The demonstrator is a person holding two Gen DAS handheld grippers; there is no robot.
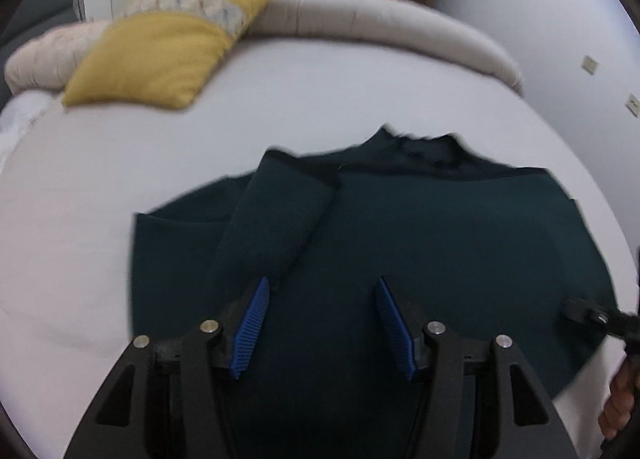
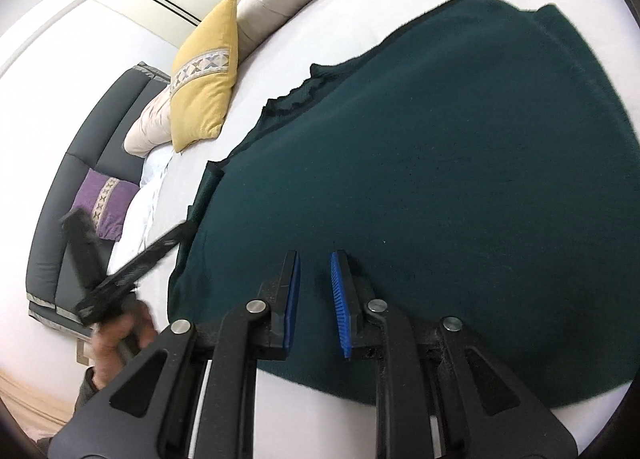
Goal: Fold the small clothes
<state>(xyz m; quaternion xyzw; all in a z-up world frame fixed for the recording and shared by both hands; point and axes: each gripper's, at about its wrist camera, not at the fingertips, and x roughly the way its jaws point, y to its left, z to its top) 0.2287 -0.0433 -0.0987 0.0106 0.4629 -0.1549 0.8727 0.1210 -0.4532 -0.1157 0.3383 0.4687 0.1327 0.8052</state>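
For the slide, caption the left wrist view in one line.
Open left tool above a dark green knit sweater, one sleeve folded inward, on a white bed.

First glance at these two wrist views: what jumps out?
The dark green sweater dominates, spread on the white bed, one sleeve folded in across its body. Next, the yellow pillow at the far side of the bed, against a beige bolster. Both grippers hover over the sweater's near part, gripping nothing: the left gripper wide, the right gripper nearly closed.

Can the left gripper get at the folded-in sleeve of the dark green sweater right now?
Probably yes: the left gripper hangs open above the sweater, with the folded sleeve just ahead of its left finger and nothing between.
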